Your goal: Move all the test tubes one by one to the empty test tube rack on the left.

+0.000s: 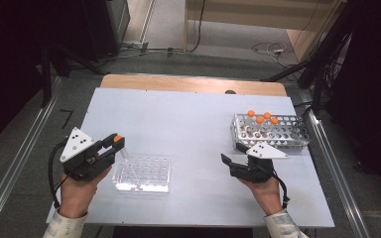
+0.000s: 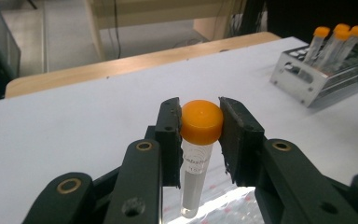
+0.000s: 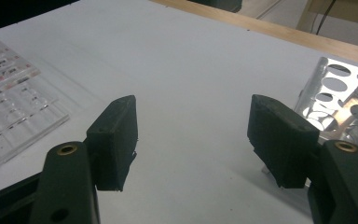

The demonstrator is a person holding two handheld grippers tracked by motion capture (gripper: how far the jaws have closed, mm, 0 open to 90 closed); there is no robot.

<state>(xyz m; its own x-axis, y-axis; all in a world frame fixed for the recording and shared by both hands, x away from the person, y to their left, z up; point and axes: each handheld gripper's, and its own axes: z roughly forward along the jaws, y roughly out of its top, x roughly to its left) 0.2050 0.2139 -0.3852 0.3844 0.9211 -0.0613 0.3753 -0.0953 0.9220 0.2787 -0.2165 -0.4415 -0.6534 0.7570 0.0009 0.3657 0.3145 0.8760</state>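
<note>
The left gripper (image 2: 200, 135) is clamped on a clear plastic tube with an orange screw cap (image 2: 200, 140), its two black jaws pressing the cap from either side while the tube body hangs below them. In the high view that tube (image 1: 124, 156) slants down from the left gripper (image 1: 113, 144) toward the clear plastic well plate (image 1: 143, 173) lying on the white table top (image 1: 188, 124), with its lower end over the plate's left part. Whether the tip already sits inside a well or only hovers above one is hard to say, as glare washes out the plate under the jaws.

The right gripper (image 3: 193, 140) stands spread wide with nothing between its jaws, held low over the bare table between the plate and the perforated metal tube rack (image 1: 270, 133), where four more orange-capped tubes (image 1: 262, 120) stand upright.

The likeliest trouble is the tilt: lowered at a slant, the tube's tip could catch a well's edge and shove the light plate sideways, since nothing steadies it. A grip on the cap alone also lets the tube swing or slip. The rack is cut off at the edge of both gripper views, and the tube's printed marking is too small to read.
</note>
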